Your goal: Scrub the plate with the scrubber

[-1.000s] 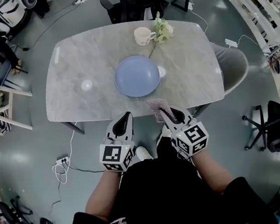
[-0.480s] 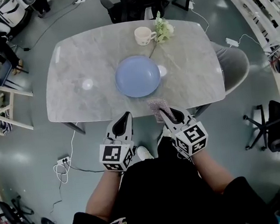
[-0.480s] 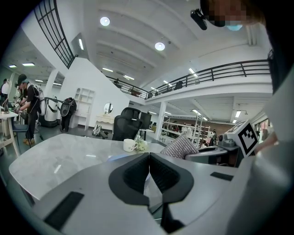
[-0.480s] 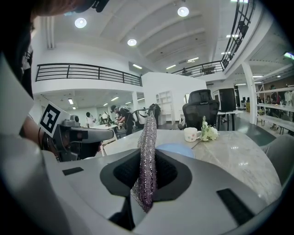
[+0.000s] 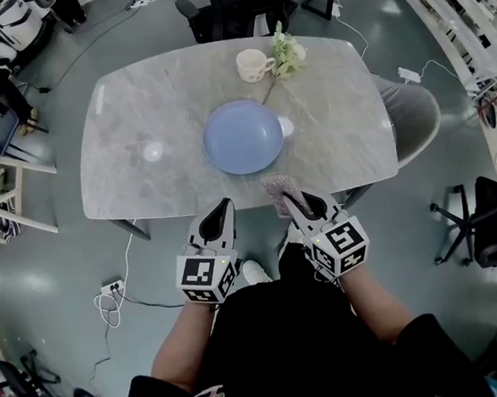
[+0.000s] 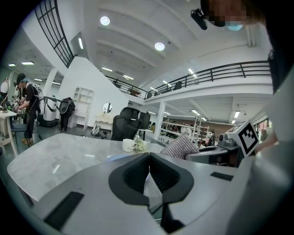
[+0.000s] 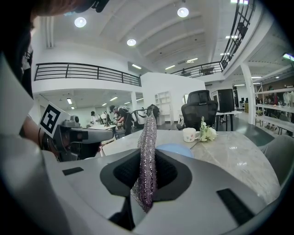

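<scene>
nothing moves: right gripper (image 5: 292,204) stays clamped on the scrubber (image 5: 279,186), left gripper (image 5: 223,209) closed empty; plate (image 5: 243,136) seemingly untouched, scrubbing not begun.

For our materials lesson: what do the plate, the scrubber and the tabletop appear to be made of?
Plate: probably glazed ceramic or melamine; smooth, even pale blue.
Scrubber: seemingly metallic knitted mesh; glittery purple-silver weave.
Tabletop: marble-look stone or laminate; grey veining, glossy light reflections.

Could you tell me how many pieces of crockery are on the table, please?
2: a blue plate at the middle of the table, and a cream mug at its far edge beside the flowers. None seems hidden.
</scene>
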Action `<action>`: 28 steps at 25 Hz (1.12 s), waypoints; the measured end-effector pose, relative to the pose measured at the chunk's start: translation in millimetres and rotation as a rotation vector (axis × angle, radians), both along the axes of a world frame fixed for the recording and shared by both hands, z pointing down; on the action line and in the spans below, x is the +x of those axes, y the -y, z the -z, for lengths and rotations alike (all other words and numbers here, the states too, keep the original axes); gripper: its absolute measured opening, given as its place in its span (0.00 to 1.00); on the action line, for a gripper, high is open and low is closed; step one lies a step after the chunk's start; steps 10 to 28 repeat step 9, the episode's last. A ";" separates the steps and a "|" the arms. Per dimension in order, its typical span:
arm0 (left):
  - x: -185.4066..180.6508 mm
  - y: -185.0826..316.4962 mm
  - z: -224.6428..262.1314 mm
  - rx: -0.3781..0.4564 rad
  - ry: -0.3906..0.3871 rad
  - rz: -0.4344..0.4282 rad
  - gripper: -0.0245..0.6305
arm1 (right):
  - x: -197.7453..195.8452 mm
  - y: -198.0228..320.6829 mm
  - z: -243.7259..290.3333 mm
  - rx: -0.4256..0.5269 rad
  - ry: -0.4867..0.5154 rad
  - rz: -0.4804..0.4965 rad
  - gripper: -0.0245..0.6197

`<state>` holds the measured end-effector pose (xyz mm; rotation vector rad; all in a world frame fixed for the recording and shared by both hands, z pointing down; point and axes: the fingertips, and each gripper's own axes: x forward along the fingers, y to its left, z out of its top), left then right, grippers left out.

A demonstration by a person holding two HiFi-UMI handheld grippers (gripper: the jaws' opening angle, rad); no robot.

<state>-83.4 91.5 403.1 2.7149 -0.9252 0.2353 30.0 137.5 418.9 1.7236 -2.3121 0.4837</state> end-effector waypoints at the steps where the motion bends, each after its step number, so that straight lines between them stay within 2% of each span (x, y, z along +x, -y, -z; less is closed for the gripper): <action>1: 0.3 0.0 0.0 0.001 0.000 -0.002 0.07 | 0.3 -0.2 -0.2 0.001 0.000 -0.002 0.15; 28: 0.4 -5.2 -0.1 -0.001 0.003 -0.008 0.07 | 0.9 -6.1 2.8 0.009 0.001 -0.010 0.15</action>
